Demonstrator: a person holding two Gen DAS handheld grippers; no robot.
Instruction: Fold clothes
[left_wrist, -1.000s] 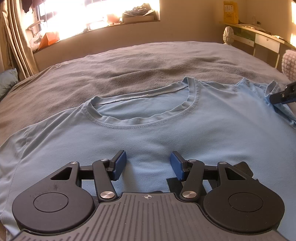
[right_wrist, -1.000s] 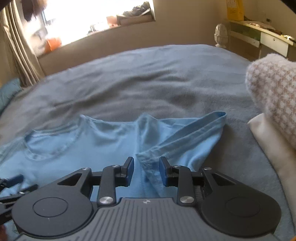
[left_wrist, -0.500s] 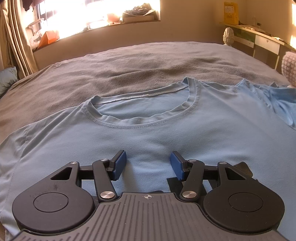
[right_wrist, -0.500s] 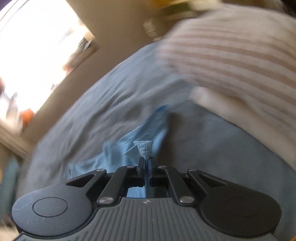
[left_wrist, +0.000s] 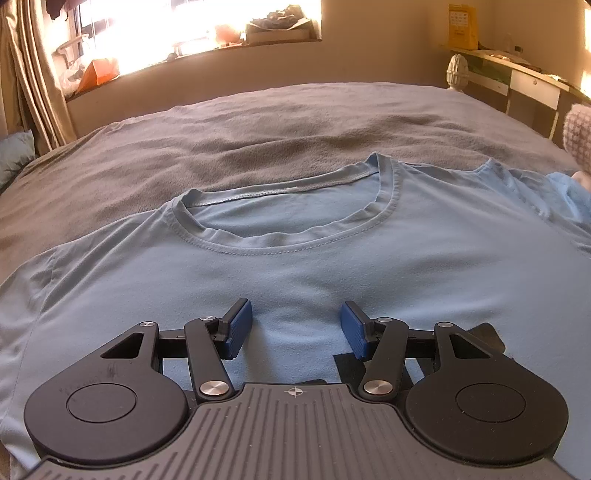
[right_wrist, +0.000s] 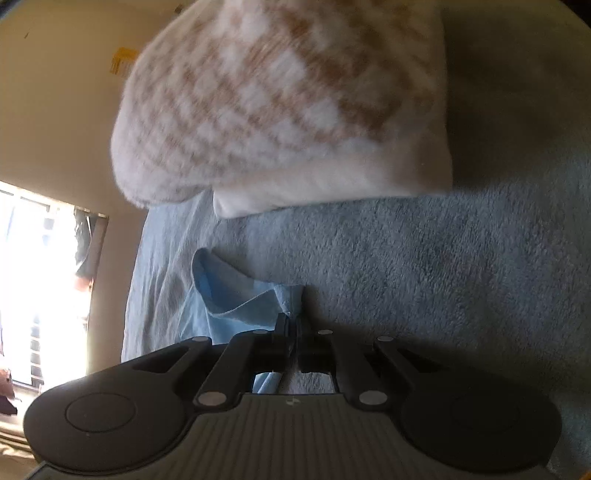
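A light blue cotton T-shirt (left_wrist: 295, 254) is spread flat, collar away, on a grey fleece bed blanket (left_wrist: 258, 125). Its sleeve hem (right_wrist: 291, 295) is pinched by the right gripper (right_wrist: 293, 325). The left gripper (left_wrist: 295, 328) is held above the chest, fingers apart. A checked white-and-tan knit (right_wrist: 277, 92) is seen nearby.

A T-shirt (left_wrist: 295, 258) lies spread flat on a blanket (left_wrist: 258, 129) that covers the bed, its collar toward the window (left_wrist: 184, 26) behind. A desk (left_wrist: 517, 74) stands at the back right. To the shirt's right a folded knit (right_wrist: 277, 92) rests on the blanket, just beyond the sleeve (right_wrist: 236, 291).
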